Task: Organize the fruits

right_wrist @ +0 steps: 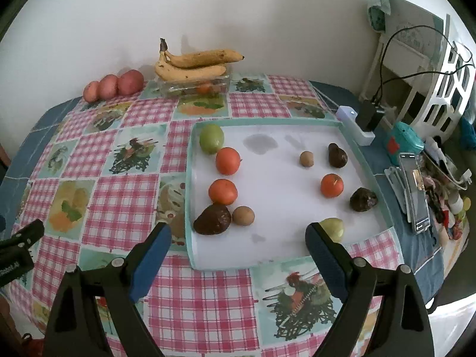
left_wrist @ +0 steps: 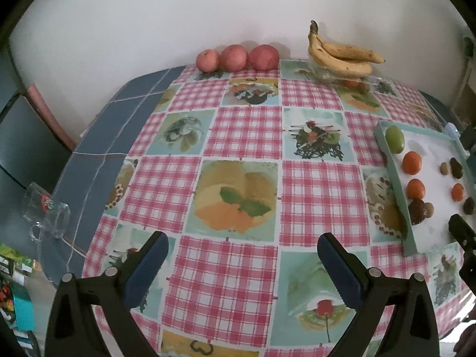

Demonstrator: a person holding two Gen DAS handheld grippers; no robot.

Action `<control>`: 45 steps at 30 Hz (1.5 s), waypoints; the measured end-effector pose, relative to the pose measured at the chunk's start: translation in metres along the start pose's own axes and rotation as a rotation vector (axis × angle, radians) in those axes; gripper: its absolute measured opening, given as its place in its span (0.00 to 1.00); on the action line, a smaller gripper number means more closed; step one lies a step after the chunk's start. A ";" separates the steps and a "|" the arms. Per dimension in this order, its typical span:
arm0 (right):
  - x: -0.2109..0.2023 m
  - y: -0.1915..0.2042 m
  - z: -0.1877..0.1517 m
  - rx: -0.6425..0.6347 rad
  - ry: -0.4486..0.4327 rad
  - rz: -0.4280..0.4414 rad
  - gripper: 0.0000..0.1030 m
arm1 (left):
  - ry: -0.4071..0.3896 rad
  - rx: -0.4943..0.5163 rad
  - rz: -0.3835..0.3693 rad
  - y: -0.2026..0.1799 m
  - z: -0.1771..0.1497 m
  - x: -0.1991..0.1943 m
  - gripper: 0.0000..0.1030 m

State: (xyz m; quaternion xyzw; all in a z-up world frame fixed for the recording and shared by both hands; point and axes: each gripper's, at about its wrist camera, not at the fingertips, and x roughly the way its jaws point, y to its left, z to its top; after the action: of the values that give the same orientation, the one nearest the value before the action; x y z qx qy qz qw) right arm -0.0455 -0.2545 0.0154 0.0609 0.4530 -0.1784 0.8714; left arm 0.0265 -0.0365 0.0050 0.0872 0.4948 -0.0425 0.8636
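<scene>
- Left gripper (left_wrist: 242, 255): jaws spread wide, nothing between them, poised over the checked cloth of the surface (left_wrist: 244, 131), well apart from any fruit.
- Right gripper (right_wrist: 238, 241): jaws likewise spread and empty, aimed at the near edge of the white tray (right_wrist: 297, 261).
- Tray contents, loosely scattered: green fruit (right_wrist: 211, 138) at the far left corner, two orange fruits (right_wrist: 227, 160) below it, a dark avocado (right_wrist: 212, 219) touching a small brown fruit (right_wrist: 243, 215). A third orange one (right_wrist: 331, 185), two more dark fruits and a pale green one sit on the right half.
- Three red apples (left_wrist: 236, 57) line the wall in a row; bananas (left_wrist: 342, 55) rest atop a clear container (right_wrist: 193, 84).
- Judgement: like kinds look partly grouped on the tray's left; the right-half strays probably need pairing. The right gripper seems best placed to start.
</scene>
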 end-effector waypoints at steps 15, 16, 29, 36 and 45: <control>0.003 0.003 -0.001 -0.008 0.011 0.017 0.89 | 0.021 0.018 0.004 -0.003 -0.001 0.005 0.99; 0.003 0.004 -0.001 -0.006 0.013 0.016 0.89 | 0.020 0.017 0.003 -0.003 -0.001 0.005 0.99; 0.006 0.005 -0.002 -0.003 0.022 0.009 0.89 | 0.030 0.016 -0.001 -0.003 -0.001 0.006 0.99; 0.006 0.005 -0.002 -0.002 0.026 0.007 0.89 | 0.032 0.018 -0.003 -0.004 -0.001 0.007 0.99; 0.006 0.005 -0.002 -0.001 0.026 0.007 0.89 | 0.033 0.017 -0.002 -0.004 -0.001 0.007 0.99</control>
State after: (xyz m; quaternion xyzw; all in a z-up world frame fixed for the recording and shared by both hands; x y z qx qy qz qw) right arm -0.0417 -0.2505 0.0090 0.0643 0.4643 -0.1745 0.8659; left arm 0.0282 -0.0403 -0.0023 0.0946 0.5087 -0.0462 0.8545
